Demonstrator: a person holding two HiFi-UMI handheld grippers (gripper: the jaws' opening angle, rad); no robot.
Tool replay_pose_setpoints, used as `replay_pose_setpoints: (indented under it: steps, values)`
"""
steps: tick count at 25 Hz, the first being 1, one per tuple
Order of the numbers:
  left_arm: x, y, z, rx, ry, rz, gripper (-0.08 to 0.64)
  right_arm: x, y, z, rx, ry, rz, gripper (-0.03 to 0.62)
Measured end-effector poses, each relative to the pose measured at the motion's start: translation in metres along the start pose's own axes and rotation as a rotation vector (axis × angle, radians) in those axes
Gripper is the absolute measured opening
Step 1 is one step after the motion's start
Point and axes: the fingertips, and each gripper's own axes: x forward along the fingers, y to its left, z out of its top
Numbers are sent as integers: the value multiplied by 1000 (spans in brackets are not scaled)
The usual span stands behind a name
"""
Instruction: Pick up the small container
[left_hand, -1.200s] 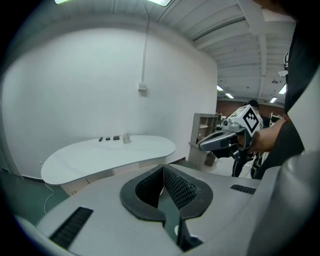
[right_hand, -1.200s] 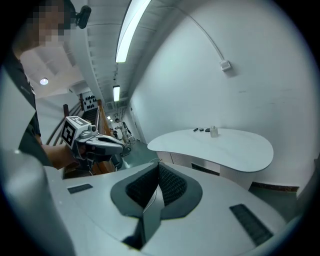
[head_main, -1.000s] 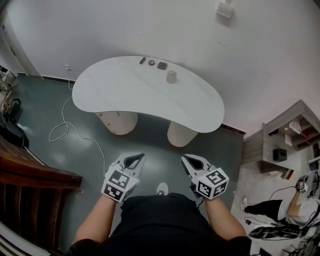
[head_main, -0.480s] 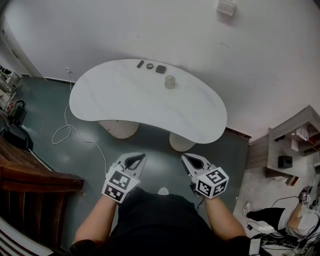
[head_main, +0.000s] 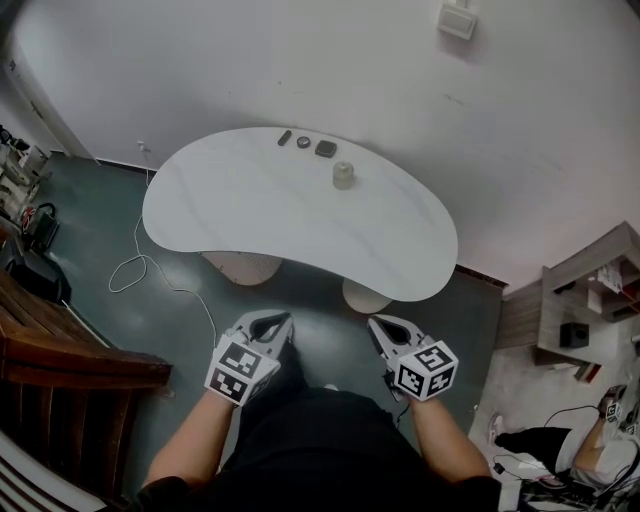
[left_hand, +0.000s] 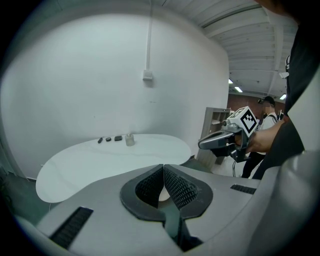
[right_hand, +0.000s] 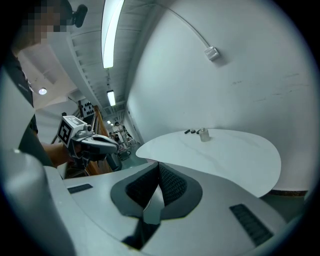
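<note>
Close to the person, the left gripper (head_main: 284, 320) and right gripper (head_main: 373, 324) have their fingers shut together on nothing. Far ahead at 12 o'clock, the small container (head_main: 343, 176), a pale round pot, stands on the smooth white bean-shaped table (head_main: 250, 215). Three small dark things (head_main: 304, 143) lie beyond it at 11 o'clock.

Soft even indoor light, faint shadows; ceiling tube (right_hand: 111, 30) glares above-left of right claw (right_hand: 159, 170). Strong fisheye warp, dark vignetted corners, mostly sharp.
</note>
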Motion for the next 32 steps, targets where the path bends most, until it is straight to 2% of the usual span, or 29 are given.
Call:
replay_pose_setpoints:
  steps: [11,15,22,32]
  values:
    - [57,42,43,1,-66,-65,17,20,-36,13,17,16,-75,-6]
    - [84,66,53,21,-59,-95,17,41,-55,25,29,24,-110,-6]
    - [124,136,78,104,-55,-150,17,108,-86,65,35,20,-171,-6]
    - [179,239,124,188,-103,-227,18,198,-126,139,3,-37,-276,-6]
